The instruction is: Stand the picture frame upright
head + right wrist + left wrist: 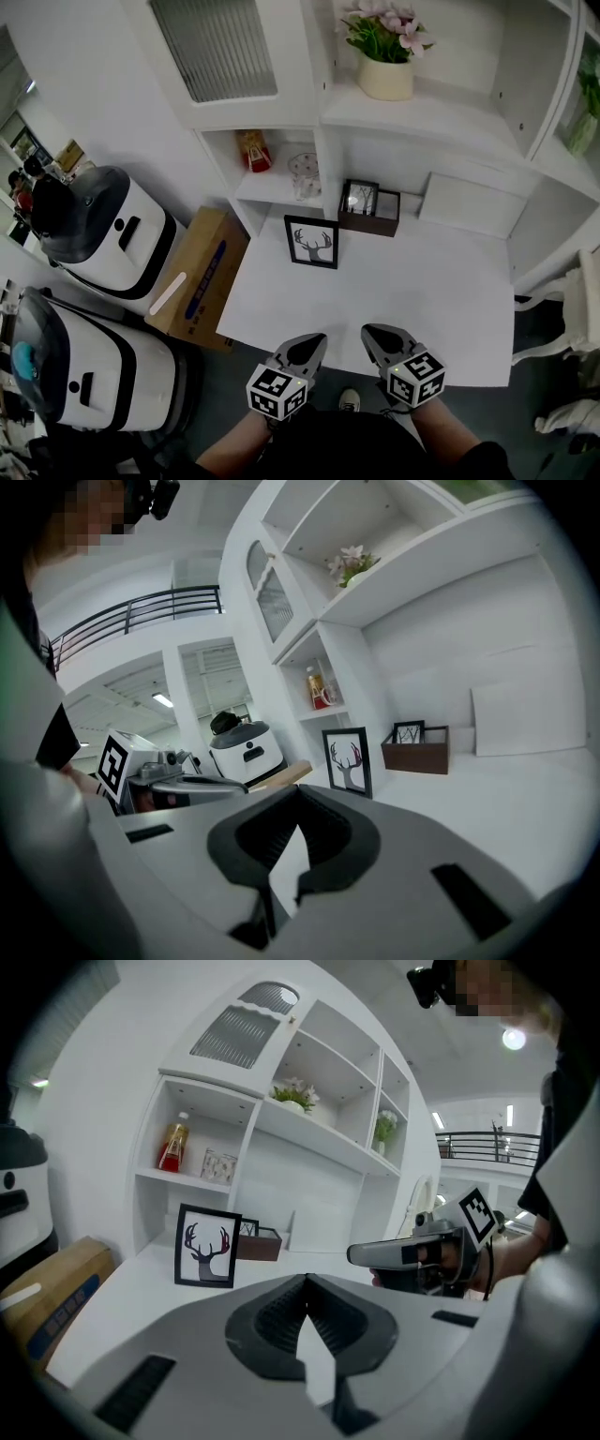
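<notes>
A: Where is the black picture frame with the deer-antler print (pixel 311 242)?

B: It stands upright on the white table (pixel 441 309). It is straight ahead of the left gripper (pixel 309 345) and well apart from it.

A: How are the jaws of this gripper?

B: They are pressed together, with nothing between them. The right gripper (pixel 377 337) is the same, its jaws together and empty. Both hover at the near edge of the table, side by side and near each other.

A: What is beyond the frame?

B: Farther from the grippers, just beside the frame on its right, is a dark brown wooden box (pixel 372 220). A smaller black frame (pixel 359 198) stands inside it.
</notes>
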Tool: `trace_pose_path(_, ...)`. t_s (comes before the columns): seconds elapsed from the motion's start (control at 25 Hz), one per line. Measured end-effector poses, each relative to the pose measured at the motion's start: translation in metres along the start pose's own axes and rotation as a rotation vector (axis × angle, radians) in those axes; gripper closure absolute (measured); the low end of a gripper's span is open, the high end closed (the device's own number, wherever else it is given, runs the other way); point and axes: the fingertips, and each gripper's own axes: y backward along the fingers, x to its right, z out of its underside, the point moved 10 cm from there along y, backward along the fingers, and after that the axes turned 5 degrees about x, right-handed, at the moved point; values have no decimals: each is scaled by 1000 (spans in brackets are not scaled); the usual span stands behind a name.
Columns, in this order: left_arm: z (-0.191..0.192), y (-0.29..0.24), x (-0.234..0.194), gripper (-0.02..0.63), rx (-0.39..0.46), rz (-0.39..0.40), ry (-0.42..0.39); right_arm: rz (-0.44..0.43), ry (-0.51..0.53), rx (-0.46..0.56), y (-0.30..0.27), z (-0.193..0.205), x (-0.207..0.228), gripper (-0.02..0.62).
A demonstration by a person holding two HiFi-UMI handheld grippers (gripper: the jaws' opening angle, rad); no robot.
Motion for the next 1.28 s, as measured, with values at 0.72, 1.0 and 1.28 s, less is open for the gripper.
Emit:
trace_pose_path(0.72,17,68,0,601,-8,-26,23,-39,-22,-39,-8,27,-54,592)
trace_pose_path(1.0,15,110,-37,601,-32,71,-9,43,-36,-3,-30,33,-114,592)
trace_pose_path(1.28,17,151,-73,601,-34,146,-18,121,-42,19,-46,50,-174,592)
